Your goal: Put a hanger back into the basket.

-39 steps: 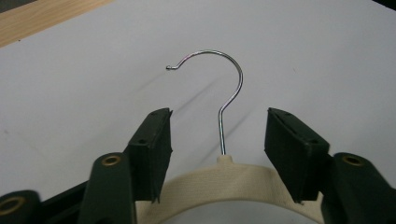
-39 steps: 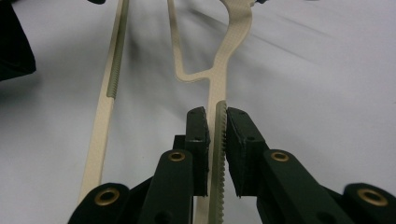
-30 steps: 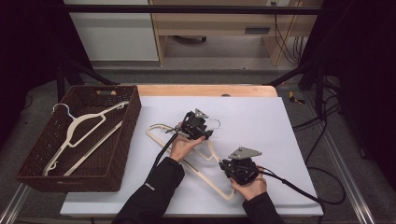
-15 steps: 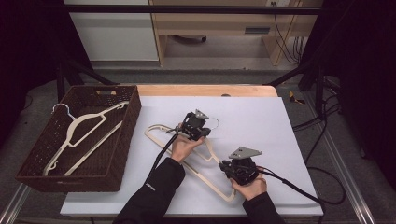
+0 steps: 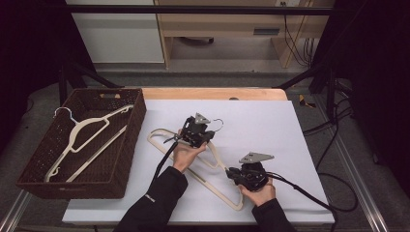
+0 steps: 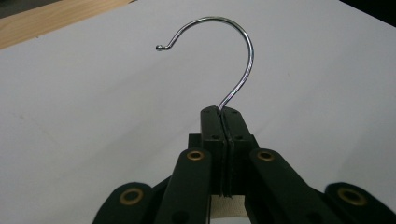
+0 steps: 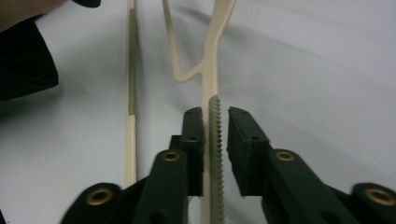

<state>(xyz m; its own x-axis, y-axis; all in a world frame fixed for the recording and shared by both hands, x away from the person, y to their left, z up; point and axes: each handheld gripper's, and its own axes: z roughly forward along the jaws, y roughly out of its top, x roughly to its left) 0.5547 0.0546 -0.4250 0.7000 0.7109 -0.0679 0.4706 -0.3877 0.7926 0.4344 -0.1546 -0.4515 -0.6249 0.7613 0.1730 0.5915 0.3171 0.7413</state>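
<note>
right gripper (image 7: 215,122): jaws have just been opening, slightly apart around the cream plastic hanger (image 5: 212,162) arm, near the table's front edge
left gripper (image 6: 223,116): clamped tight on its chrome wire hook (image 6: 233,56), mid-table
far side: open white tabletop (image 5: 270,121), brown wicker basket (image 5: 123,140) off left

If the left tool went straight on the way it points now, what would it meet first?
Probably nothing soon. The left tool is shut on the hook, which juts ahead of it; beyond lies bare white sheet, though depth is unclear.
</note>
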